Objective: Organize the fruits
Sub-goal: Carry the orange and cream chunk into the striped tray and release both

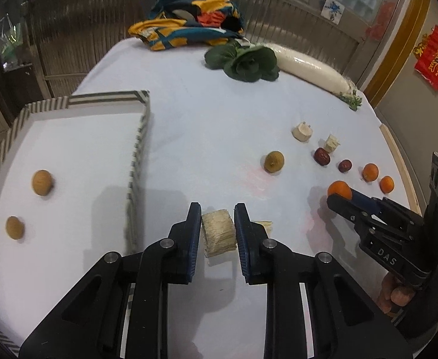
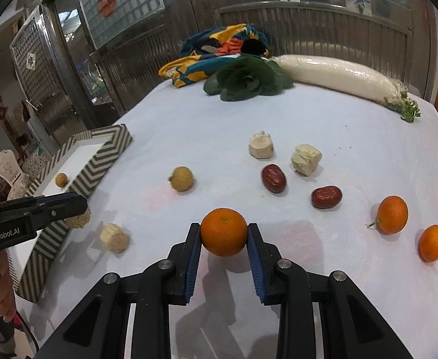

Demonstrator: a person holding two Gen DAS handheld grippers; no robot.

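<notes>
My left gripper [image 1: 218, 209] is shut on a pale fibrous cane chunk [image 1: 219, 232] just right of the striped tray [image 1: 141, 137], which holds two brown longans [image 1: 42, 182] [image 1: 15, 227]. My right gripper [image 2: 224, 229] is shut on a small orange [image 2: 224, 232], held just above the white cloth; it also shows in the left wrist view [image 1: 339, 190]. Loose on the cloth are a longan [image 2: 181, 178], two red dates [image 2: 274, 178] [image 2: 326, 197], two more oranges [image 2: 392, 214] [image 2: 432, 243] and cane chunks [image 2: 260, 149] [image 2: 306, 155] [image 2: 114, 237].
At the table's far end lie a white radish [image 2: 338, 77], a leafy green vegetable [image 2: 245, 82] and a colourful folded cloth [image 2: 216, 51]. A metal door and fence stand behind. The table's right edge [image 1: 398, 155] runs close to the oranges.
</notes>
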